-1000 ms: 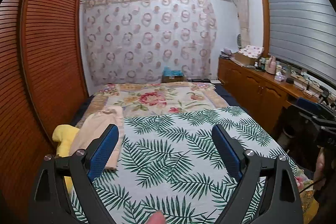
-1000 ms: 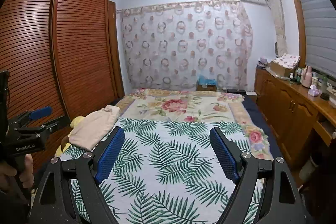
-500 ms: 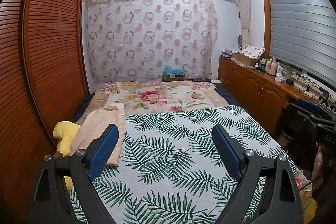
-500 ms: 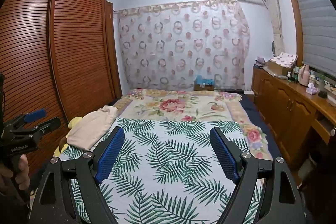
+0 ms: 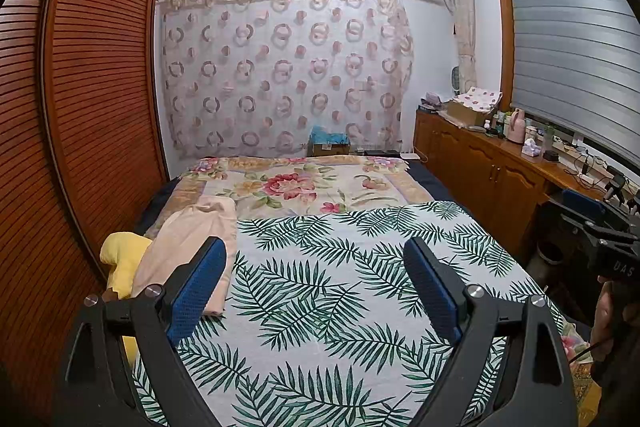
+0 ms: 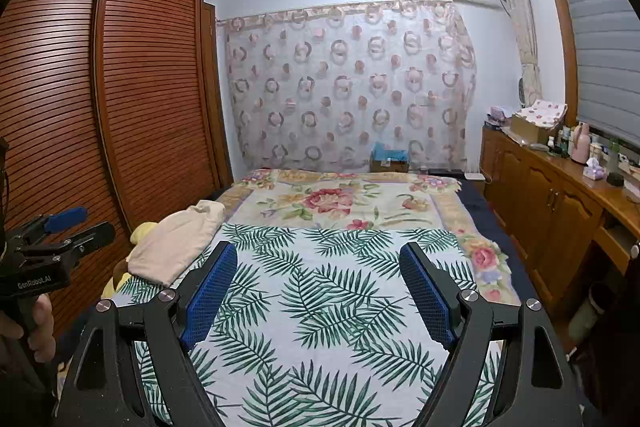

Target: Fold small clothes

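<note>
A pale beige garment (image 5: pixel 188 247) (image 6: pixel 176 239) lies loosely folded at the left edge of the bed. Partly under it sits a yellow garment (image 5: pixel 120 255) (image 6: pixel 140 229). My left gripper (image 5: pixel 313 243) hovers open above the palm-leaf sheet (image 5: pixel 320 291), and its left finger overlaps the beige garment's near corner in the picture. My right gripper (image 6: pixel 318 249) is also open over the sheet (image 6: pixel 320 291), with nothing between its blue pads. Each gripper shows at the edge of the other's view: the right gripper (image 5: pixel 580 215), the left gripper (image 6: pixel 80 225).
A floral blanket (image 5: pixel 296 183) covers the far half of the bed. A slatted wooden wardrobe (image 6: pixel 120 107) runs along the left. A wooden cabinet (image 6: pixel 560 195) with bottles and boxes stands on the right. A curtain (image 5: pixel 280 75) hangs on the far wall.
A small skin-coloured shape at the bottom edge of the left wrist view is gone. Both grippers hold still and stay open.
</note>
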{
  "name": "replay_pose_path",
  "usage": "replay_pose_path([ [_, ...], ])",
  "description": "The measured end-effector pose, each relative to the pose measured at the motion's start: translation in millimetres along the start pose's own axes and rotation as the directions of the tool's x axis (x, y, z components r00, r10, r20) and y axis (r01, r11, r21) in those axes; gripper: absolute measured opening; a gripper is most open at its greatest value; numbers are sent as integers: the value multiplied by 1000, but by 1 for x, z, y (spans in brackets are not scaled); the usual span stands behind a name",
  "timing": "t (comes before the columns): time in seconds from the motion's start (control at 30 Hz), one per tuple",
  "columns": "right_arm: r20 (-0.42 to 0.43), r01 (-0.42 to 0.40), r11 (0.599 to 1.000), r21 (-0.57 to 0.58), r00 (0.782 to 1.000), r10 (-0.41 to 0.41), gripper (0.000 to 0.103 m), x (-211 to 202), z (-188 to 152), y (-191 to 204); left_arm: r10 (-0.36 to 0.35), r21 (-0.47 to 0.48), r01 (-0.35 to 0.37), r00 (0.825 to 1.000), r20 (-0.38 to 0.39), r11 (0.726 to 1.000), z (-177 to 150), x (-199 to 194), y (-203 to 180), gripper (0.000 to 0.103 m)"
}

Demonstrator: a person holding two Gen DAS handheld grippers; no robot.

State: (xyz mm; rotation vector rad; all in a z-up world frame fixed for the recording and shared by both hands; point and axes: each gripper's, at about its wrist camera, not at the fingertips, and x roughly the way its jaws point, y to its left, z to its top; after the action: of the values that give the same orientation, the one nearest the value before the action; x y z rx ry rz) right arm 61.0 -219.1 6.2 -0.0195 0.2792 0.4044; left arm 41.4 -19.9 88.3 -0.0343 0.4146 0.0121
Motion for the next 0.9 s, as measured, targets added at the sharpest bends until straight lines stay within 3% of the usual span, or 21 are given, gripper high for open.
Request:
replay_pose_path([
  [0.9, -4, -4, 1000, 5, 1000, 4, 85, 0, -2, -4, 0, -1, 0, 1000, -1, 1000, 0, -1, -2, 91],
])
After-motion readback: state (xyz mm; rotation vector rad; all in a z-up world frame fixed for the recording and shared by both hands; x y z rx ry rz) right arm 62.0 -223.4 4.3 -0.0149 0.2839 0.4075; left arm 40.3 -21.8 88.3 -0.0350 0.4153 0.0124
